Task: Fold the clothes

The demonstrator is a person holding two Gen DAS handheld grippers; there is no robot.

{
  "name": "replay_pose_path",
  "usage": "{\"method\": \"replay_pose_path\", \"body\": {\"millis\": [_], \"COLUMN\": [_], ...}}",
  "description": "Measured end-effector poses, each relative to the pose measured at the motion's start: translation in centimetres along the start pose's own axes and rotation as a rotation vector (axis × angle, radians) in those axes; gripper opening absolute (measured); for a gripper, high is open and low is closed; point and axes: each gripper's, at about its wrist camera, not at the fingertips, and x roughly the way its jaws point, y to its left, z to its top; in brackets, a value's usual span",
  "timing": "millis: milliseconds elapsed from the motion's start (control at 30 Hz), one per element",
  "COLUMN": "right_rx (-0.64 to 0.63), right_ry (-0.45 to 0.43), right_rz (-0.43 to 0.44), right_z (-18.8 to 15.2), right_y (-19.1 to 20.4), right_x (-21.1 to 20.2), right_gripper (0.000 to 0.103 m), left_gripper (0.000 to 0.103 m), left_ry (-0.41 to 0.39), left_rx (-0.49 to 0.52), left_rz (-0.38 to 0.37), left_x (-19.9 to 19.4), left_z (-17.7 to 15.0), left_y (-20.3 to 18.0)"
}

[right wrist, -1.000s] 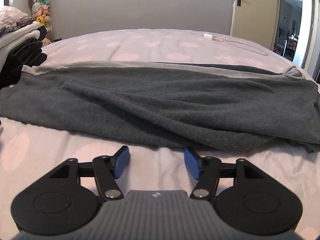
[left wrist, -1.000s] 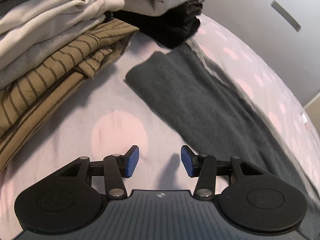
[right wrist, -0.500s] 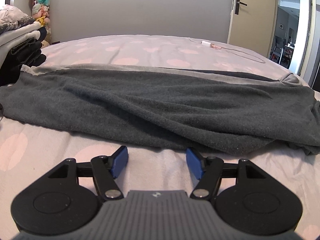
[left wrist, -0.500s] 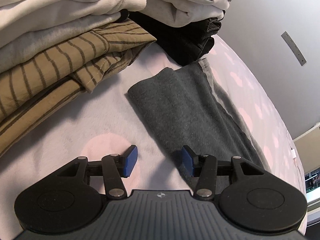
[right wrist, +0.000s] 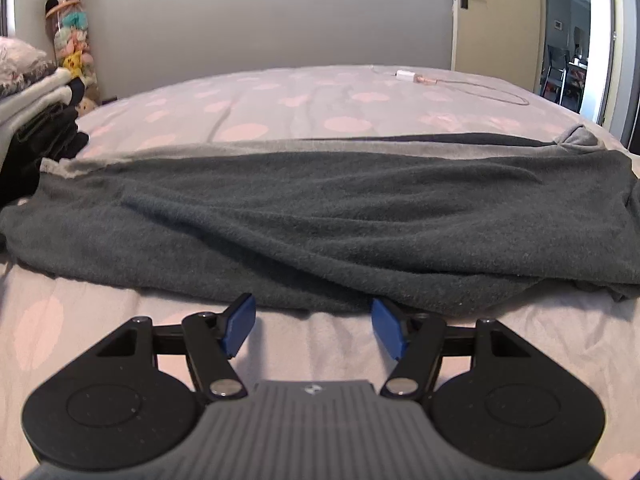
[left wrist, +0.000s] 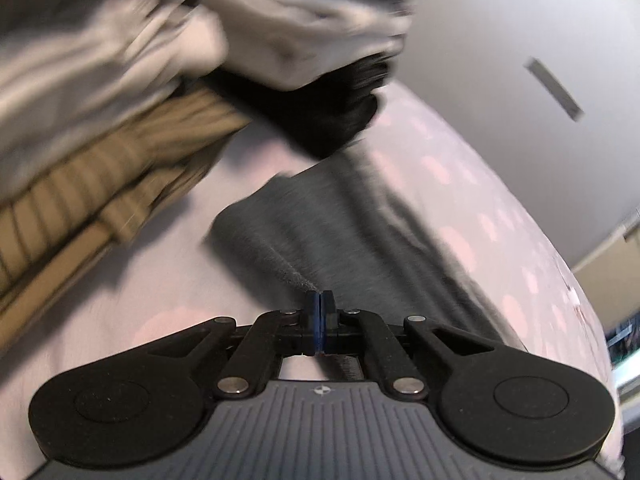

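Observation:
A dark grey garment [right wrist: 320,216] lies folded lengthways across the pink-spotted bed sheet [right wrist: 304,96]. In the left wrist view the same garment [left wrist: 320,232] runs away from me, and my left gripper [left wrist: 319,320] is shut on its near edge, close to the end corner. The view is motion-blurred. My right gripper [right wrist: 312,326] is open and empty, its blue pads [right wrist: 239,328] just short of the garment's near long edge, low over the sheet.
A pile of folded clothes stands at the left: white and grey items [left wrist: 120,64], a tan striped one [left wrist: 104,200], a black one [left wrist: 320,116]. A charger cable [right wrist: 460,84] lies on the far bed. A door [right wrist: 492,12] stands at the right.
My left gripper moved onto the garment's near edge and closed on it. My right gripper edged closer to the garment and stays open.

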Motion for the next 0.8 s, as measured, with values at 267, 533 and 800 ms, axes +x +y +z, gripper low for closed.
{"method": "replay_pose_path", "body": {"millis": [267,533,800], "right_rx": [0.0,0.015,-0.009], "right_ry": [-0.015,-0.006,-0.016], "right_rz": [0.012,0.025,0.036], "right_z": [0.5,0.6,0.7], "right_y": [-0.2,-0.2,0.2], "right_x": [0.3,1.3,1.8], "right_gripper": [0.068,0.069,0.069], "left_gripper": [0.0,0.0,0.002], "left_ry": [-0.025,0.084,0.083], "left_rx": [0.395,0.634,0.597], "left_rz": [0.0,0.03,0.014], "left_x": [-0.2,1.6,1.1], "left_z": [-3.1,-6.8,-7.4], "left_y": [-6.0,-7.8,-6.6]}}
